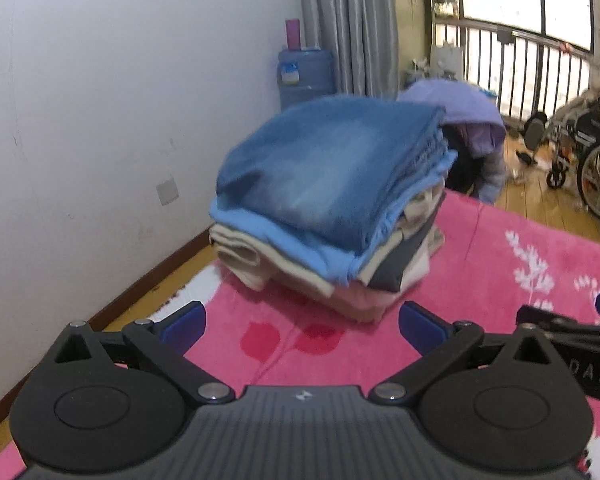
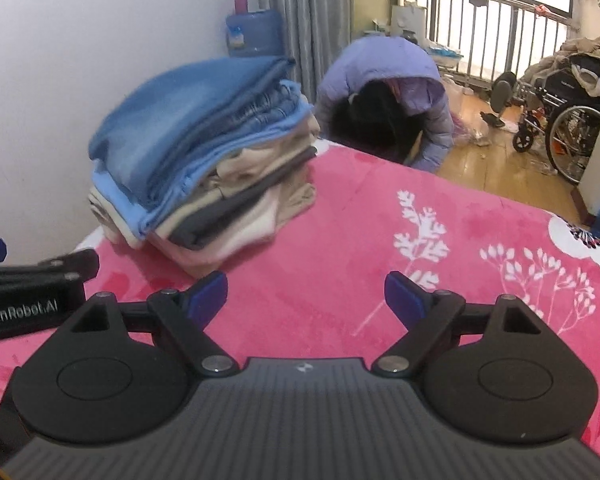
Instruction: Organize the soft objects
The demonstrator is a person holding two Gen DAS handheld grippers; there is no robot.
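A stack of folded clothes [image 1: 328, 208] sits on the pink flowered bedspread [image 1: 500, 240] near the wall, with blue denim on top, light blue, beige, grey and pale pink layers below. My left gripper [image 1: 302, 322] is open just short of the stack's near edge, nothing between its fingers. In the right wrist view the same stack [image 2: 204, 160] lies ahead and to the left. My right gripper [image 2: 306, 294] is open over the bare bedspread [image 2: 380, 240], holding nothing. The left gripper's body [image 2: 32, 284] shows at the left edge.
A person in a lilac jacket [image 2: 396, 96] bends down past the bed's far edge. A white wall [image 1: 120, 120] runs along the left. A blue water jug [image 1: 304, 72], grey curtains [image 1: 348, 24], a wheelchair [image 2: 560, 120] and a balcony railing [image 2: 480, 32] stand beyond.
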